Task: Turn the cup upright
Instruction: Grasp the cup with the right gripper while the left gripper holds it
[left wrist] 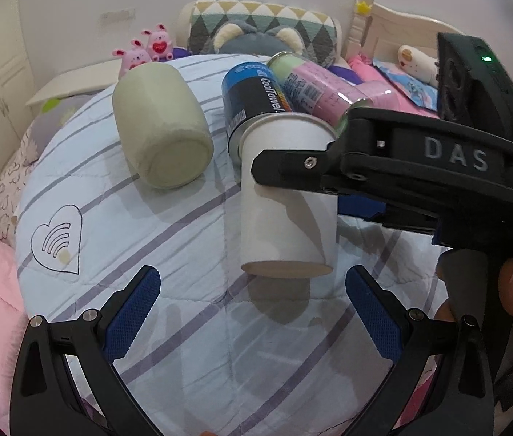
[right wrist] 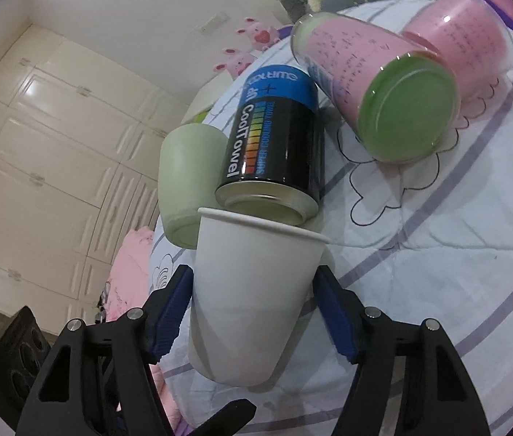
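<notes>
Above the striped quilt [left wrist: 198,312] the white paper cup [left wrist: 289,214] hangs clear of the bed, clamped across its middle by the right gripper [right wrist: 252,312], rim up and base down, so the flip looks nearly done. Gripping the mid-wall keeps the base free to be set down, I judge, beside the black can [right wrist: 274,145] and green cup [left wrist: 163,130]; the left gripper [left wrist: 252,309] waits wide and empty below

From your left wrist camera, the mug [left wrist: 163,129] lies at ten o'clock of the cup [left wrist: 285,200], the can [left wrist: 252,101] behind it at twelve.
</notes>
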`<state>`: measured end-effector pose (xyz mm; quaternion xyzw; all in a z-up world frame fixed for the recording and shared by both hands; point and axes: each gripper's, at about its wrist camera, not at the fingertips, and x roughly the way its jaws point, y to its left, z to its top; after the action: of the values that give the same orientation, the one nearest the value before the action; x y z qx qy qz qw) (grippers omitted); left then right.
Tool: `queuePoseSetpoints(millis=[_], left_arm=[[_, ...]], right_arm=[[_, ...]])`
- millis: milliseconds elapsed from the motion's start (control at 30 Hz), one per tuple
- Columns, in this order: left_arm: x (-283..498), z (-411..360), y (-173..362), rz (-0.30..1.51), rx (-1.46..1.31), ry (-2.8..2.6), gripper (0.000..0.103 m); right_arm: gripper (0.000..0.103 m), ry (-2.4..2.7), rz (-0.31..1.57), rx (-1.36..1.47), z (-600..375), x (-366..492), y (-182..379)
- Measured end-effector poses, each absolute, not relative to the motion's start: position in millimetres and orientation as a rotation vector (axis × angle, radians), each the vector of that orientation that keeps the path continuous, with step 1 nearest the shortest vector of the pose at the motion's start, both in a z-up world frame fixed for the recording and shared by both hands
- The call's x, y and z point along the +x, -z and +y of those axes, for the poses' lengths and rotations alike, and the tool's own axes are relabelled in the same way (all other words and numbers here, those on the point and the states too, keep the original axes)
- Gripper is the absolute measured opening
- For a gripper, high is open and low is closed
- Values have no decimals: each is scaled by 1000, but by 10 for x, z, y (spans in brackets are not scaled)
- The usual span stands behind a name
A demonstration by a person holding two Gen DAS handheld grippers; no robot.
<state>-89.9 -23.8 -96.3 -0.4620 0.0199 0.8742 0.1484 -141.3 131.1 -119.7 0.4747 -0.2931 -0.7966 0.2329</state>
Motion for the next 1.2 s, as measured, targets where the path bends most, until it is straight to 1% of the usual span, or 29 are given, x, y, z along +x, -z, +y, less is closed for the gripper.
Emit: queuePoseSetpoints(millis=[167, 300, 433, 533, 600, 733, 833, 1000, 1200], left_arm=[[-855, -204, 950, 47, -1322, -2505, 103], [-821, -139, 929, 39, -1309, -2499, 103], [-785, -64, 912, 55, -1294, -2497, 103], [-753, -32, 905, 67, -1286, -2500, 103], [-758, -40, 903, 52, -1284, -2507, 103], [-769, -63, 882, 0, -1271, -2518, 103], [-767, -90, 844, -37, -1239, -2526, 103], [-757, -69, 822, -49, -1225, -2480, 103], [-708, -44, 772, -20, -1168, -2513, 103]], right_arm=[[69, 2288, -712, 1221, 1371, -1234, 1036], [69, 2423, -540, 1148, 1379, -1078, 864], [69, 2472, -465, 1111, 1412, -974, 794], [69, 2495, -404, 1088, 1297, -1076, 757], [69, 2482, -393, 1054, 1311, -982, 714], [69, 2524, -303, 1022, 1239, -1068, 735], [69, 2528, -306, 994, 1272, -1054, 720], [69, 2537, -267, 968, 1239, -1037, 688], [69, 2535, -264, 962, 1241, -1062, 695]])
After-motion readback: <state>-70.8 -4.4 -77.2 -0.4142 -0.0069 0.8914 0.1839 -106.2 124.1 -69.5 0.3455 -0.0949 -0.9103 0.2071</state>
